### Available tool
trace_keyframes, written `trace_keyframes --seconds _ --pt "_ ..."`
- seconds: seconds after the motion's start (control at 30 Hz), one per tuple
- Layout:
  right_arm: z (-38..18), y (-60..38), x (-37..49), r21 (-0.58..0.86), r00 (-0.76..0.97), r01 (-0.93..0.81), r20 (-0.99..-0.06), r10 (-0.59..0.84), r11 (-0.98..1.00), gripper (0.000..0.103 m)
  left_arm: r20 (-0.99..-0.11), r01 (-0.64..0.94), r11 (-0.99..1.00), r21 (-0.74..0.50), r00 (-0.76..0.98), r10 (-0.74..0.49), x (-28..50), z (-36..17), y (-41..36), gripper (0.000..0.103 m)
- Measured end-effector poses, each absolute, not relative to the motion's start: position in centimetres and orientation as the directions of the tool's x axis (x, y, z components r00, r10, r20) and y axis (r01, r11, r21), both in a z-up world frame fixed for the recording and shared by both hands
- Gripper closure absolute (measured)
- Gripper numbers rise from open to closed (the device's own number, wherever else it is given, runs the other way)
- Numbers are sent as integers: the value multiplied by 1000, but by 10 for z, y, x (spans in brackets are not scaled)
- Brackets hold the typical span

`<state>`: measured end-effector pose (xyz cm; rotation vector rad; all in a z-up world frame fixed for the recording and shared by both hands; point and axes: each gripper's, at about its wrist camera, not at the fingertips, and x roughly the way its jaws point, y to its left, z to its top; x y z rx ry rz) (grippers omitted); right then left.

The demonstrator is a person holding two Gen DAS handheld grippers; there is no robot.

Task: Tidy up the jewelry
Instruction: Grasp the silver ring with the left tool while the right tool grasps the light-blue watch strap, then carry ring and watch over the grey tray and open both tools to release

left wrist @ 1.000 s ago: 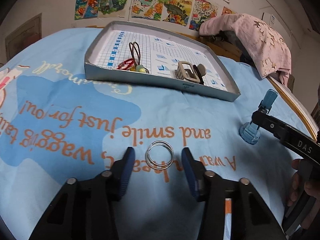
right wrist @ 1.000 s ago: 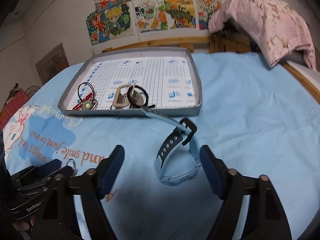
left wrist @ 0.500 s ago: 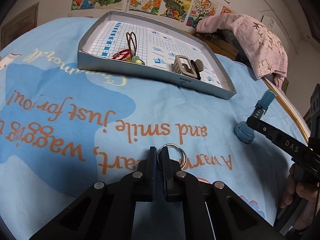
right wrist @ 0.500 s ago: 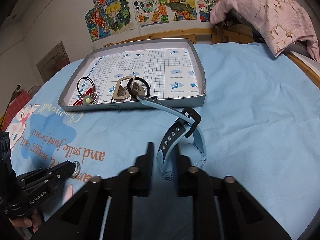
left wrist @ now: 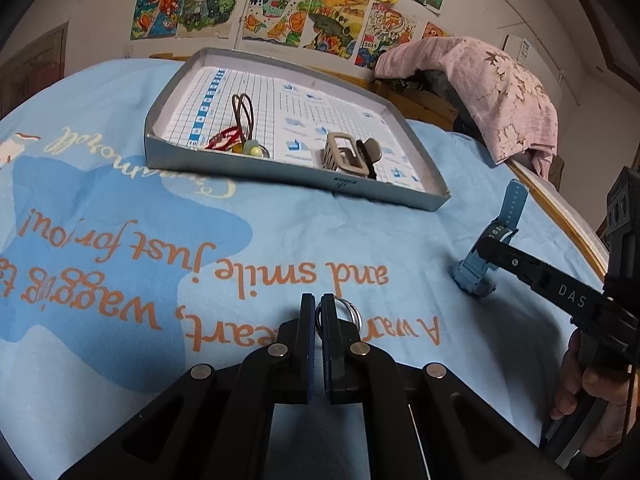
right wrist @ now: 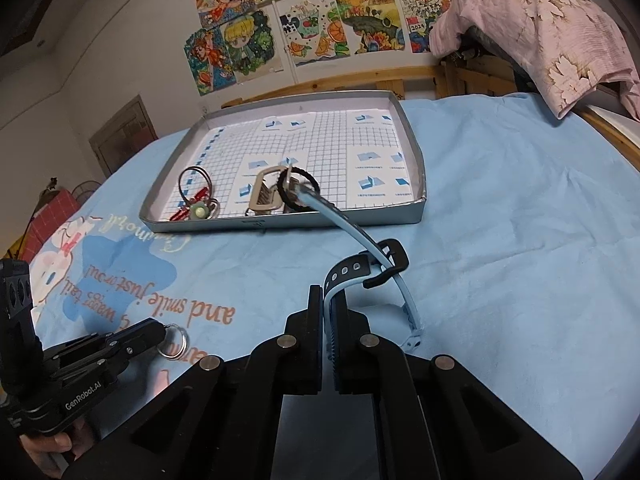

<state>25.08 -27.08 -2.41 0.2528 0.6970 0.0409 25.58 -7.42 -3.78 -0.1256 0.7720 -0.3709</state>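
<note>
My left gripper (left wrist: 317,308) is shut on a silver double ring (left wrist: 347,313) and holds it just over the blue bedsheet; it also shows in the right wrist view (right wrist: 174,340). My right gripper (right wrist: 327,300) is shut on the strap of a light blue watch (right wrist: 372,276), lifted slightly off the sheet; the watch shows in the left wrist view (left wrist: 486,252). A shallow grey tray (left wrist: 288,174) with a grid-paper floor lies further back. It holds hair ties (left wrist: 242,110), a red and green trinket (left wrist: 230,142) and a beige hair claw (left wrist: 346,156).
A pink flowered cloth (right wrist: 540,28) hangs over the wooden bed frame (right wrist: 340,80) at the back right. Cartoon drawings (right wrist: 304,16) cover the wall behind. The sheet carries orange lettering (left wrist: 240,268).
Both grippers have closed, the left on the silver ring and the right on the watch strap. Both items have since risen slightly off the sheet.
</note>
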Motion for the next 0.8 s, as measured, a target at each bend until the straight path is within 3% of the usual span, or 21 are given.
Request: trace_keyframes --seconds 0.47,0.8 --pt "5 -249 263 245 792 -88 -570 217 966 100 -580 298 902 -312 692 -429 293 12 -53 100" --pt "38 -231 327 181 818 -148 -530 223 972 100 -507 290 927 -236 778 -372 353 42 -62 100"
